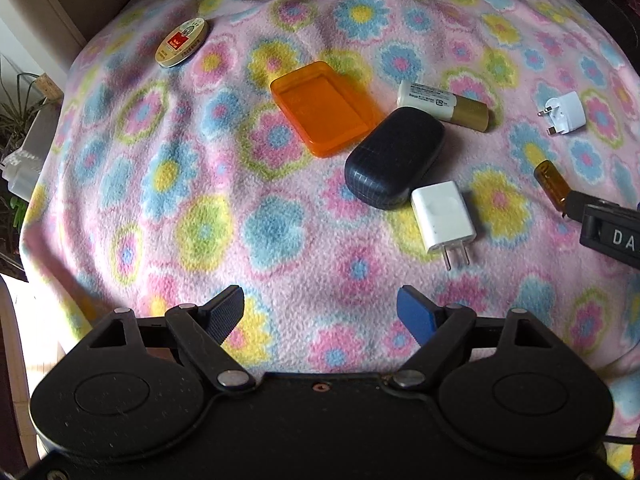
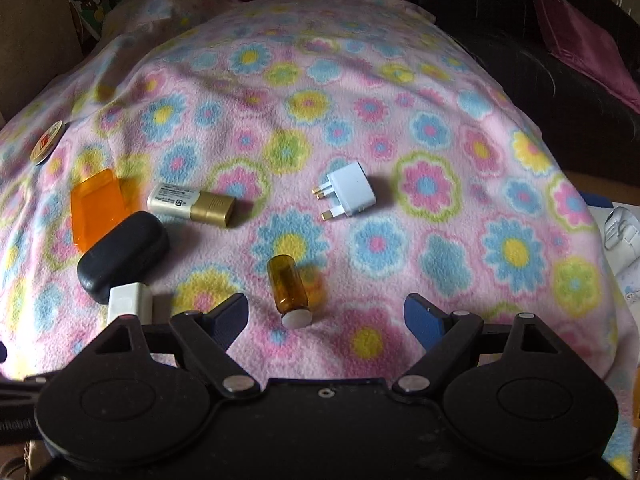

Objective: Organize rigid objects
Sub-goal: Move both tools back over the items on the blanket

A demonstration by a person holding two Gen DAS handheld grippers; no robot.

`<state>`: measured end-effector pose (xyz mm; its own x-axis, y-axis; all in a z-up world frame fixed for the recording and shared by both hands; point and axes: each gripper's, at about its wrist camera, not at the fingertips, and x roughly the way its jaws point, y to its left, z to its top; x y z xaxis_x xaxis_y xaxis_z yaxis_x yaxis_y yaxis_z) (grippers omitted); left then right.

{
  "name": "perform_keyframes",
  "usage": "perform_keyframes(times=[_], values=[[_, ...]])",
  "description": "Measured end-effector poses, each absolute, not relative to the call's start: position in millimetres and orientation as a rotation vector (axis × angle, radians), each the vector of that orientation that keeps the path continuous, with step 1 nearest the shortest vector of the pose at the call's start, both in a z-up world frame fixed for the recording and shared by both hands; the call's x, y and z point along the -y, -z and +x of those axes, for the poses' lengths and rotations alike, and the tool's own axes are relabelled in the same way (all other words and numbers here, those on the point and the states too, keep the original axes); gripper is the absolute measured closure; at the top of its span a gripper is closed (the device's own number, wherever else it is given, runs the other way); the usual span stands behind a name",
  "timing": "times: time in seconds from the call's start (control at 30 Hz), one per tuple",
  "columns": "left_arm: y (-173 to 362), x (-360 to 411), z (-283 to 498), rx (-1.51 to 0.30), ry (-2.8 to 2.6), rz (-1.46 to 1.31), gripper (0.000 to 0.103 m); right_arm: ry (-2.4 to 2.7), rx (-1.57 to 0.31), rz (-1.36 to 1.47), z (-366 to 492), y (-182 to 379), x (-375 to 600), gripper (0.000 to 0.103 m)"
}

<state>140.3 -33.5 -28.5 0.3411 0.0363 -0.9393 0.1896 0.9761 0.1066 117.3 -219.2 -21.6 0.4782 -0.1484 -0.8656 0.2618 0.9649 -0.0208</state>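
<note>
Floral fleece blanket [image 2: 360, 92] carries everything, nothing grouped yet, so sorting looks barely started. Orange tray [image 1: 324, 108] centre-left is the likely bin; black case [image 1: 394, 158] touches its near-right edge. Cream-gold tube [image 1: 444, 106] far right of case, white two-pin charger [image 1: 442, 218] just near it, white three-pin plug [image 2: 350, 194] well right, round tin [image 1: 182, 42] far left. Amber vial [image 2: 290, 290] lies between the right hand-held gripper [image 2: 326, 314] fingers, spread apart, unclamped: next, close on it. Left hand-held gripper [image 1: 320, 310] spread, empty.
</note>
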Motion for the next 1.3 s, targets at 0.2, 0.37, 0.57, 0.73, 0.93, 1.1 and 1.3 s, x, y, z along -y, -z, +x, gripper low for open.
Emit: perform_keyframes(times=[0.2, 0.37, 0.57, 0.73, 0.93, 1.1, 1.3], values=[[37.6, 39.2, 155.2, -1.236, 0.091, 0.223, 0.024, 0.259, -1.054, 0.150, 118.7, 28.1, 227.0, 0.018], [43.4, 40.1, 164.2, -1.242, 0.070, 0.216, 0.024, 0.259, -1.060, 0.188, 120.4, 31.5, 231.4, 0.018], [45.2, 52.3, 174.0, -1.236, 0.097, 0.207, 0.040, 0.250, -1.062, 0.203, 119.9, 31.7, 231.6, 0.018], [45.3, 75.9, 178.6, -1.230, 0.131, 0.215, 0.042, 0.261, -1.070, 0.230, 119.6, 33.2, 235.9, 0.018], [48.1, 92.4, 185.9, -1.251, 0.180, 0.148, 0.040, 0.281, -1.073, 0.256, 119.0, 33.6, 240.9, 0.017], [49.0, 92.0, 183.3, -1.248, 0.207, 0.145, 0.039, 0.288, -1.075, 0.253, 118.5, 33.6, 241.3, 0.017], [50.4, 71.5, 192.8, -1.243, 0.147, 0.132, 0.036, 0.284, -1.076, 0.267, 118.4, 33.3, 242.9, 0.017]])
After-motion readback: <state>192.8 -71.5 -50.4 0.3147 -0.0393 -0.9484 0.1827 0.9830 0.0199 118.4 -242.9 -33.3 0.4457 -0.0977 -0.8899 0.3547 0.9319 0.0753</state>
